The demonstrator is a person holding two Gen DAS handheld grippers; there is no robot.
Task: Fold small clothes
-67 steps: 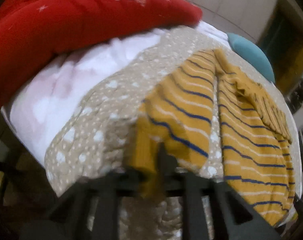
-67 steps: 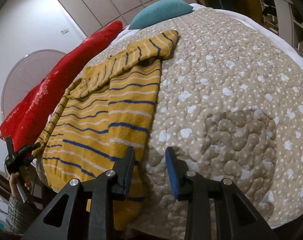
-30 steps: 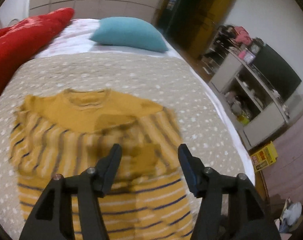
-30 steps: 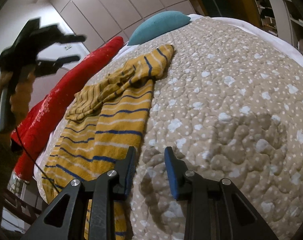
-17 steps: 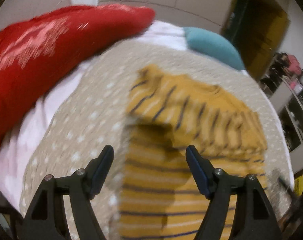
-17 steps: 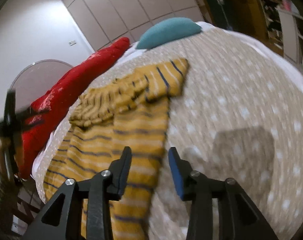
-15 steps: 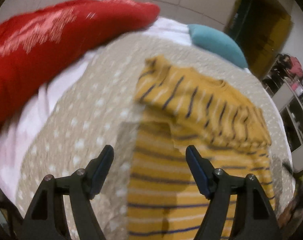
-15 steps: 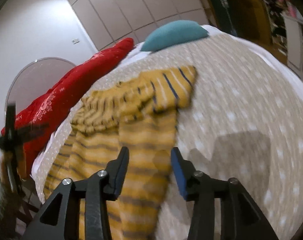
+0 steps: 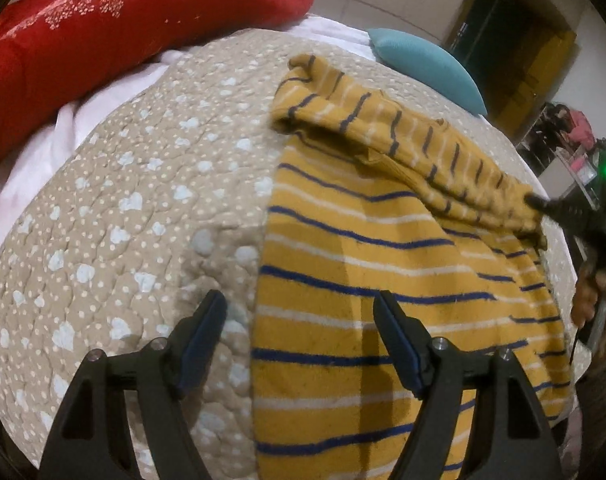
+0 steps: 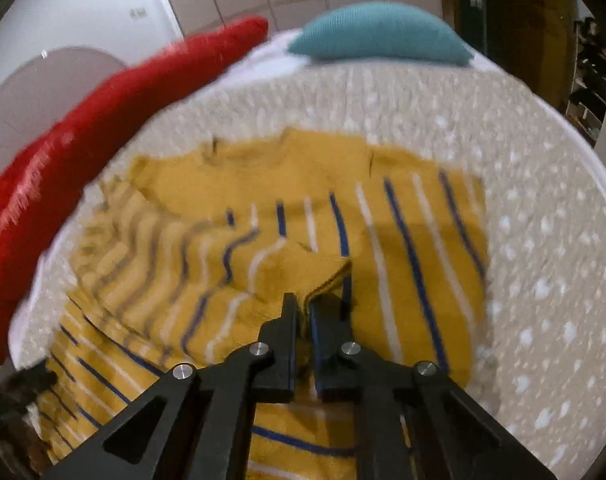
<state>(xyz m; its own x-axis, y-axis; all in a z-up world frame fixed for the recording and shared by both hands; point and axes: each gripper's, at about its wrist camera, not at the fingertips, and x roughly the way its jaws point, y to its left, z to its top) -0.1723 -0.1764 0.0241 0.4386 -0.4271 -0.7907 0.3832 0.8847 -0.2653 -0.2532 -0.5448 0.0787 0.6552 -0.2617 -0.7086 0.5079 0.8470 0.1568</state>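
Observation:
A small mustard-yellow striped sweater lies on the beige dotted quilt, its sleeves folded across the chest. My left gripper is open and empty, low over the sweater's left edge near the hem. My right gripper is shut on a fold of the sweater at the sleeve cuff, over the chest; the right wrist view is blurred. The right gripper also shows in the left wrist view at the sweater's far right edge.
A red pillow lies along the bed's left side and a teal pillow at the head. White sheet shows beside the quilt. Shelves stand beyond the bed's right side.
My right gripper has moved up over the sweater and shut on the sleeve cuff. My left gripper, shut on the hem earlier, has opened and settled low over the sweater's left edge.

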